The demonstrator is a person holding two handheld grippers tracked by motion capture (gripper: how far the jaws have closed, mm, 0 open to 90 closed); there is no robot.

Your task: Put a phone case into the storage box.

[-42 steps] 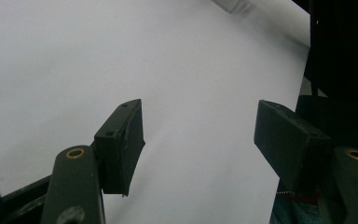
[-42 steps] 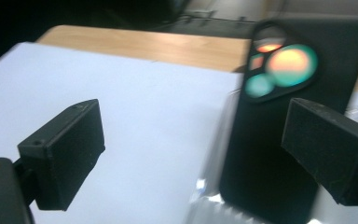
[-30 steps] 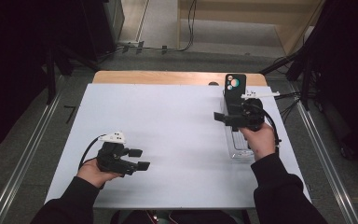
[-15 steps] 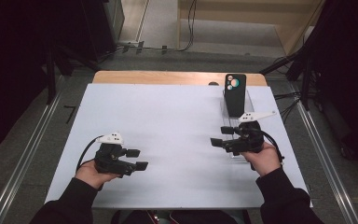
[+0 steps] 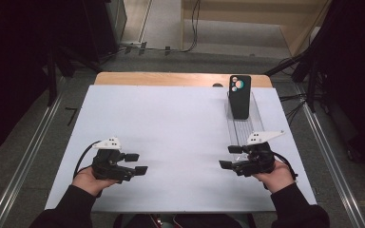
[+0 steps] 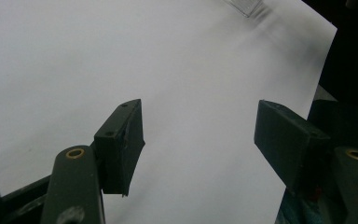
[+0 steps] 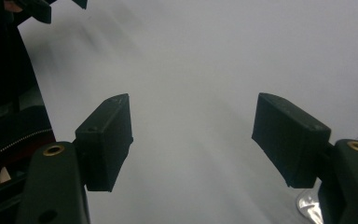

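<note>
One black smartphone (image 5: 240, 96) with coloured camera rings stands propped in a clear plastic rack (image 5: 245, 127) at the upper right of the high view, long axis upright, lenses uppermost. The right gripper (image 5: 230, 157) at lower right holds nothing, its jaws apart after closing a little. The left gripper (image 5: 137, 163) at lower left gapes empty above the white table (image 5: 171, 123).

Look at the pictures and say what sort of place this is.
Probably a lab or recording workspace rather than a home: a plain white table on bare floor, cables trailing behind, metal rails alongside, and a phone propped in a clear stand.
</note>
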